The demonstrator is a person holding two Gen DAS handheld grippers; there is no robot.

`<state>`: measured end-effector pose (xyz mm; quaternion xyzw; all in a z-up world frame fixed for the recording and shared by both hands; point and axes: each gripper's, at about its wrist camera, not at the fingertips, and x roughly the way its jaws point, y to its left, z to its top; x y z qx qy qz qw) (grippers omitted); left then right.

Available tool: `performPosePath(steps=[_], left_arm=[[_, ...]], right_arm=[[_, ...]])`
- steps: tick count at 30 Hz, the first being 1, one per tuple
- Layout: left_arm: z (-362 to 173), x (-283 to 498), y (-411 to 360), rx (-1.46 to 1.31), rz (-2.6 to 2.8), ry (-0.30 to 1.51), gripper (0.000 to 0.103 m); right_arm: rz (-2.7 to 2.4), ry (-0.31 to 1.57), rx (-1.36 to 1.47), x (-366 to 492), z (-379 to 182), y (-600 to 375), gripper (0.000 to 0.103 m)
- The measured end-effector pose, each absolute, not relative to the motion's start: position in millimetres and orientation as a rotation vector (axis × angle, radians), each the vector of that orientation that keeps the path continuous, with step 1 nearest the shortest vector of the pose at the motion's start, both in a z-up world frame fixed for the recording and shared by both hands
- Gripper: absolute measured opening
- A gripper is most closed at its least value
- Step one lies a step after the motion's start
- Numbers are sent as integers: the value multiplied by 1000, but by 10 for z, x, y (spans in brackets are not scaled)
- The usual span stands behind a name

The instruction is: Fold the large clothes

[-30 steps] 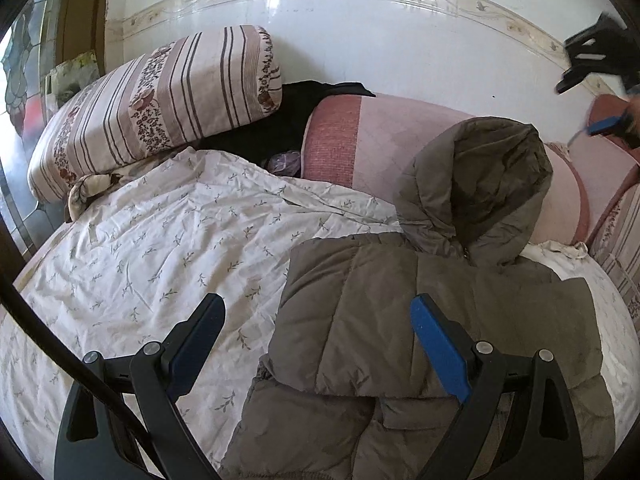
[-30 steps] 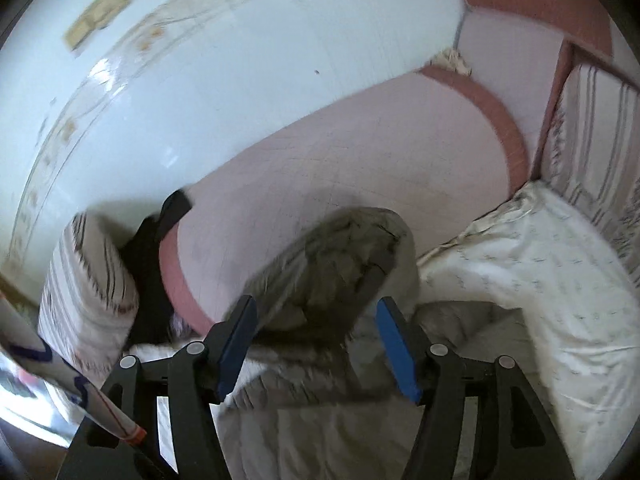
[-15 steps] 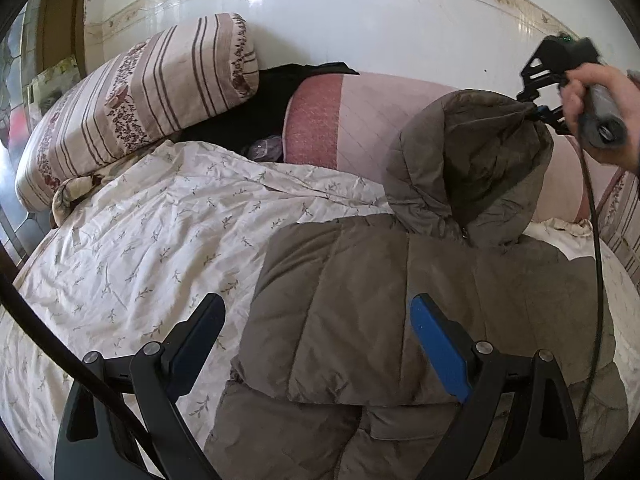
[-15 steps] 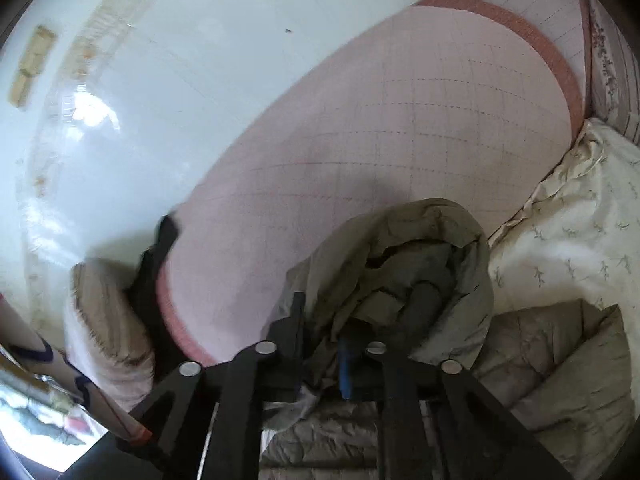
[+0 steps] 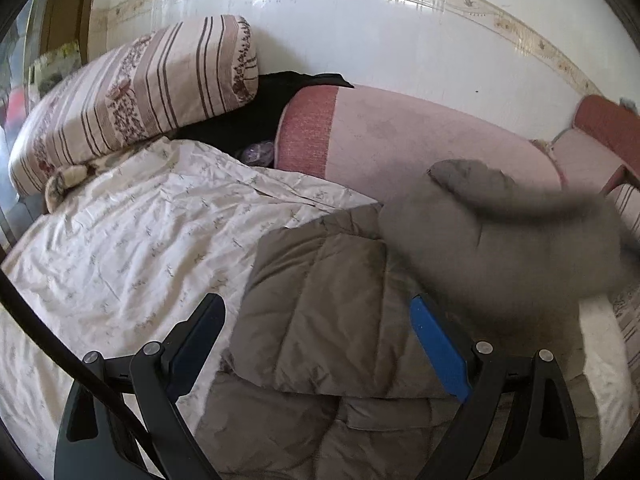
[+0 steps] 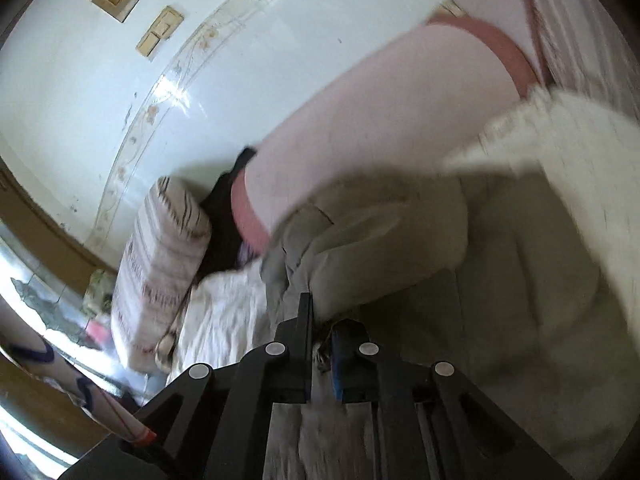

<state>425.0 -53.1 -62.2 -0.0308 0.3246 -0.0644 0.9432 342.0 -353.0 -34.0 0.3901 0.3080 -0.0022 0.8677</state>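
My left gripper hangs with its jaws spread wide and holding nothing, above the near edge of the grey-brown padded jacket. The jacket lies partly folded on the floral bedsheet, toward the right side of the bed, its top end reaching the pink bolster that runs along the far edge under the white tiled wall. My right gripper is clamped shut on the jacket's hood, a pinch of fabric caught between the fingers. In the left view the hood is a blurred mass over the jacket body; I think it is lifted off the bolster, though the smear makes that uncertain. A striped pillow sits at the far left corner, with a dark garment between it and the bolster.
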Motion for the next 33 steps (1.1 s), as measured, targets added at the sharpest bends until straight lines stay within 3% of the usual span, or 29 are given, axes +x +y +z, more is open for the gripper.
performPosePath(steps=[7,13,15,17,21,28,30,33], left_arm=[[-792,4215,-831,-78,-202,683,93],[-1224,4351,-1234,28,-226,779,93],[-1408,4415,-1354,139,-170,819,98],[-1449,4409,-1401,179,-148,812,99],[-1444,4392,-1375,179,-153,815,99],[-1425,4411,-1325,169,-152,820,99],[-1425,4410,-1315,166,-153,822,99],[-1424,4400,-1299,163,-156,823,99]], right_arm=[[-80,783,795,3308,-1404,-3395,7],[-49,812,796,3416,-1698,-3500,7],[-44,828,793,3409,-1713,-3526,11],[-54,855,795,3381,-1680,-3578,25],[-123,847,770,3229,-1403,-3733,25],[-230,499,436,3196,-694,-3647,25],[-265,498,321,3395,-740,-3659,25],[-200,578,366,3640,-1072,-3846,25]])
